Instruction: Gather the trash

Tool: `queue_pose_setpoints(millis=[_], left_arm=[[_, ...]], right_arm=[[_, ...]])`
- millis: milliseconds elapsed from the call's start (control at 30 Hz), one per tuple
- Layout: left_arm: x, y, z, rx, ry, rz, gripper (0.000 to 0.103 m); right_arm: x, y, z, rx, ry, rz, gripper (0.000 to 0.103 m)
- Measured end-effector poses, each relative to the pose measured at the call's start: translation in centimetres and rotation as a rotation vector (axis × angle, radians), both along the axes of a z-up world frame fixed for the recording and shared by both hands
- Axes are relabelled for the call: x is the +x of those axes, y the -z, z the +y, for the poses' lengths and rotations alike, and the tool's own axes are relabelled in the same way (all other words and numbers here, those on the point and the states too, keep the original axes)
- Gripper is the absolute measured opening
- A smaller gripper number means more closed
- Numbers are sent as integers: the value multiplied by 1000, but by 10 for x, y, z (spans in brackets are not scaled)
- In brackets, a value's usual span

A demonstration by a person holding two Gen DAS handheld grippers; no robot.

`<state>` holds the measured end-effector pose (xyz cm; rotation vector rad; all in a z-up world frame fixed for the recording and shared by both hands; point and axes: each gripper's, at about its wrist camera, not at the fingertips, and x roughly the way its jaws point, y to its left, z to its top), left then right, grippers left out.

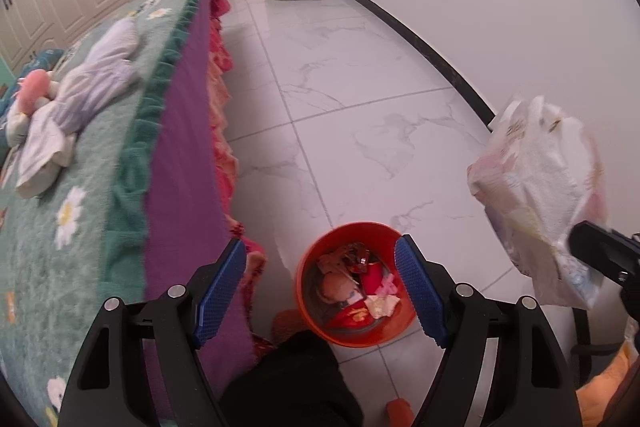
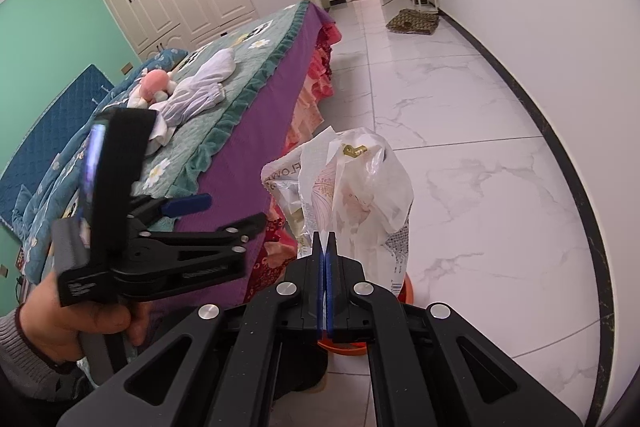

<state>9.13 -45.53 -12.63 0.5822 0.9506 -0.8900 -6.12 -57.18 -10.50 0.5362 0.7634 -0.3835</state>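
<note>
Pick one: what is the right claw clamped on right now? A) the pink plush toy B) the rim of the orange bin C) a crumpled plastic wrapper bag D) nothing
C: the right claw is shut on the lower edge of the crumpled plastic wrapper bag, held up above the orange bin, while the pink plush toy lies on the bed.

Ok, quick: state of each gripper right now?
Left gripper: jaws open, nothing between them, over the round orange bin.
Right gripper: jaws shut on the crumpled white printed plastic bag.
</note>
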Motion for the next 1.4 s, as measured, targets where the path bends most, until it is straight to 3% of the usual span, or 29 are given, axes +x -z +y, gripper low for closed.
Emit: queue_pose_setpoints(millis=[200,633,700,767,833,1100,1233,1400], left_arm=[[14,-15,28,-14,-68,-48,78],[29,-9,43,-12,-107,-25,80],[30,-6,44,-7,-111,-22,80],[31,-5,45,-7,-115,-15,80],[32,-4,46,-4,-118,-14,80],[29,-10,48,-17,-115,-19,80],[21,-21,52,-41,-107,-31,80],[8,-48,67,-95,-111,-74,86]], right_arm=[[31,22,7,28,-57,33,1],[92,88,11,51,-101,182,6],[96,98,9,51,-91,205,17],[97,103,8,57,-80,207,41],[98,107,6,61,-67,205,41],[87,81,12,16,-55,160,42],[73,53,19,-28,-32,112,57],[58,14,30,-67,-4,42,58]])
